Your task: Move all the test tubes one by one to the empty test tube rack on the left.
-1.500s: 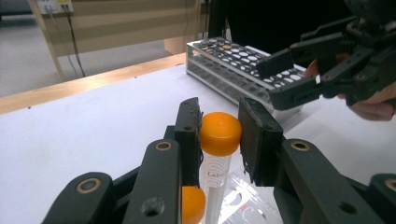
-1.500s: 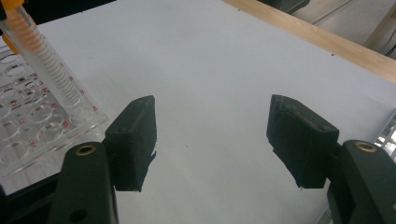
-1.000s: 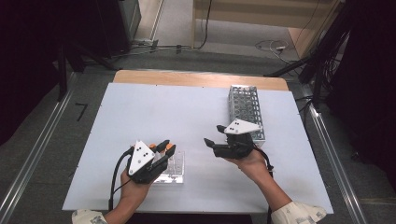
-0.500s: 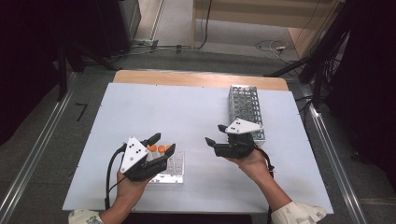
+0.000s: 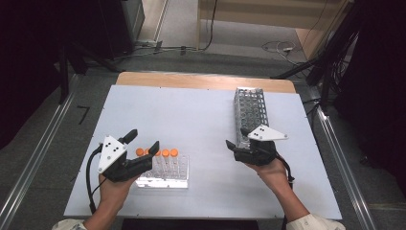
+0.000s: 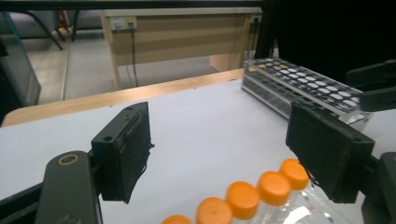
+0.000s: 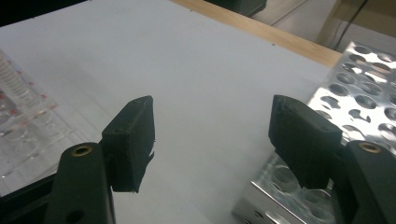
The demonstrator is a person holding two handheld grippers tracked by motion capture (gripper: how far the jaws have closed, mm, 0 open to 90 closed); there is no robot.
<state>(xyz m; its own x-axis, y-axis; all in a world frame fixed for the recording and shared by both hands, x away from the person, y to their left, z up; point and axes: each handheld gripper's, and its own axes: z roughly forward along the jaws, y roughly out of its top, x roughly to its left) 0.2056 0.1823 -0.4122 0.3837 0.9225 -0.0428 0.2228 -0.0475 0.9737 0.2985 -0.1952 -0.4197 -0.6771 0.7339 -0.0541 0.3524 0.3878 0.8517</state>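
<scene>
A clear plastic rack [image 5: 165,176] near the table's front left holds several orange-capped tubes [image 5: 169,153]. My left gripper [image 5: 142,141] hovers just left of and above their caps. Its jaws have just been opening and stand open with nothing between them. In the left gripper view the gripper [image 6: 219,135] looks over the orange caps [image 6: 243,198], which lie low and right of the gap. My right gripper [image 5: 237,139] is open and empty beside the near end of a metal tube rack [image 5: 251,112]. The right gripper view shows its open gripper [image 7: 215,130] over bare table.
The white table top [image 5: 191,120] has a wooden strip along its far edge [image 5: 201,80]. The metal rack [image 7: 369,79] lies right of the right jaw and the clear rack [image 7: 23,116] far to its left. Floor cables and dark equipment surround the table.
My left gripper was shut at the tubes' caps; it has since opened and drawn back to the left and up. The right gripper shifted slightly to the right.
</scene>
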